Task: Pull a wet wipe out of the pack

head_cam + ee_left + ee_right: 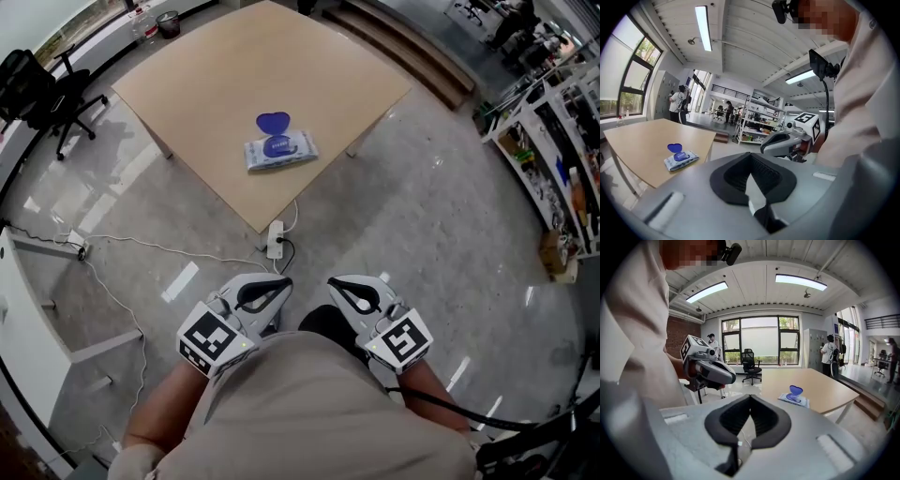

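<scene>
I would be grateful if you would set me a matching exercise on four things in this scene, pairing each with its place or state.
Things:
1. wet wipe pack
2. blue lid
3. power strip
4. left gripper

Places or states:
A. on the floor by the corner of the table
B. flipped open
C. lying on the table
D. jaws together, holding nothing, close to the person's body

Pairs: 1-C, 2-B, 3-A, 4-D
</scene>
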### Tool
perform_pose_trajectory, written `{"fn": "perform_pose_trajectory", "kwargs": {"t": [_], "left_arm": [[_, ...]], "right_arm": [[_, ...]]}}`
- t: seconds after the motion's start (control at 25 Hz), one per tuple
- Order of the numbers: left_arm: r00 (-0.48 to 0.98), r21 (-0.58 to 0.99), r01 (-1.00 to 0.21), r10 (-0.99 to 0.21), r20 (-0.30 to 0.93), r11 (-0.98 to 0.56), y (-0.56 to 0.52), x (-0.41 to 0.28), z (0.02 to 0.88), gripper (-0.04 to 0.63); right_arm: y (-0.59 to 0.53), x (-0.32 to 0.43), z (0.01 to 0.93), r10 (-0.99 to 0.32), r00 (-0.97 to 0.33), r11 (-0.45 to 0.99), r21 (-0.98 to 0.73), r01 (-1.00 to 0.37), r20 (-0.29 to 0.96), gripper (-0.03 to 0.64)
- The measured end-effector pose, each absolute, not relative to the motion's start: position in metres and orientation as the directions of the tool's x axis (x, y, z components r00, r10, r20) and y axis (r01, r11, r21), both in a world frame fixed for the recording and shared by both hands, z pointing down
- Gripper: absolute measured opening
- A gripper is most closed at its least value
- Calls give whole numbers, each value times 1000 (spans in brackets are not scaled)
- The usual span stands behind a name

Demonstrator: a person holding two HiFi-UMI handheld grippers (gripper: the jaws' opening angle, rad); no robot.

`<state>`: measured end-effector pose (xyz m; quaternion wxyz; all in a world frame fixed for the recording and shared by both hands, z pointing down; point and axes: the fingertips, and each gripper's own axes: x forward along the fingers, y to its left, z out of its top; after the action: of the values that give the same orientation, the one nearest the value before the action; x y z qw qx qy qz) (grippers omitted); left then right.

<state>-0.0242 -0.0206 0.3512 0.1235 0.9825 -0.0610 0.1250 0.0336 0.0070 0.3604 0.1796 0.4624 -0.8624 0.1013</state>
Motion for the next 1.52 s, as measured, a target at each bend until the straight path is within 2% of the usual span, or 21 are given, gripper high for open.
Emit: {"fn": "perform_pose_trajectory", "kwargs": {"t": [0.44,0.68,1.04,1.36,1.52], "left_arm": [[930,249,-292,-213,300,-923,-138,-2,380,6],[887,229,-399,-310,342,-888,-213,48,382,6],[806,202,-536,-426,412,-820,-301,114,404,6],[772,221,-544,-380,509,-810,-335,116,448,6],[765,234,-532,-344,544,-814,-350,110,472,6]], "right_arm": [[-116,62,372,-696,-597,635,-48,-771,398,2],[-202,119,374,-641,-669,716,-21,-698,377,2],[-278,175,414,-492,-782,813,-119,-570,383,2],[-331,184,455,-466,-789,830,-110,-546,400,5],[-357,180,494,-452,-768,822,-121,-556,455,34]]}}
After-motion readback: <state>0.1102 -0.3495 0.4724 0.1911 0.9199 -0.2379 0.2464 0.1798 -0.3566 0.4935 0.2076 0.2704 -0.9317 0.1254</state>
